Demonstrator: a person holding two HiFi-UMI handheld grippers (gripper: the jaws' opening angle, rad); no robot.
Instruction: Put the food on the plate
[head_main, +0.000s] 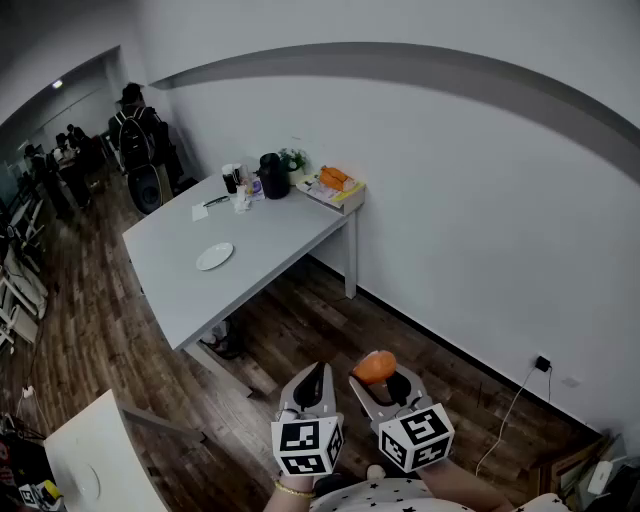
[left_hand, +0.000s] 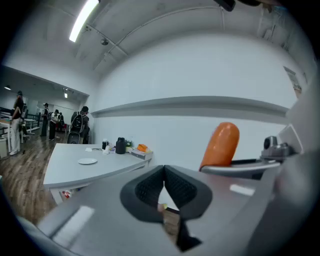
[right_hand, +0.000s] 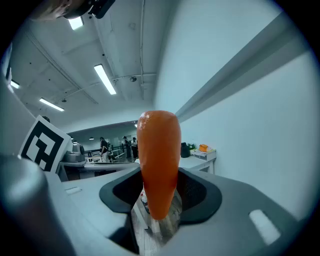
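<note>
An orange carrot-shaped piece of food (right_hand: 159, 162) stands upright between the pads of my right gripper (right_hand: 160, 192), which is shut on it. In the head view the carrot (head_main: 375, 367) shows at the tip of the right gripper (head_main: 383, 383), held over the wooden floor near the bottom of the picture. My left gripper (head_main: 312, 386) is beside it, its jaws together with nothing in them. From the left gripper view the carrot (left_hand: 220, 145) rises at the right. A small white plate (head_main: 214, 257) lies on the grey table (head_main: 270, 240), well away from both grippers.
At the table's far end stand a black jug (head_main: 271, 176), cups (head_main: 232, 179), a small plant and a tray with orange items (head_main: 335, 183). People with backpacks stand further off at the left. A white wall runs along the right; a cable hangs from a socket (head_main: 541, 364).
</note>
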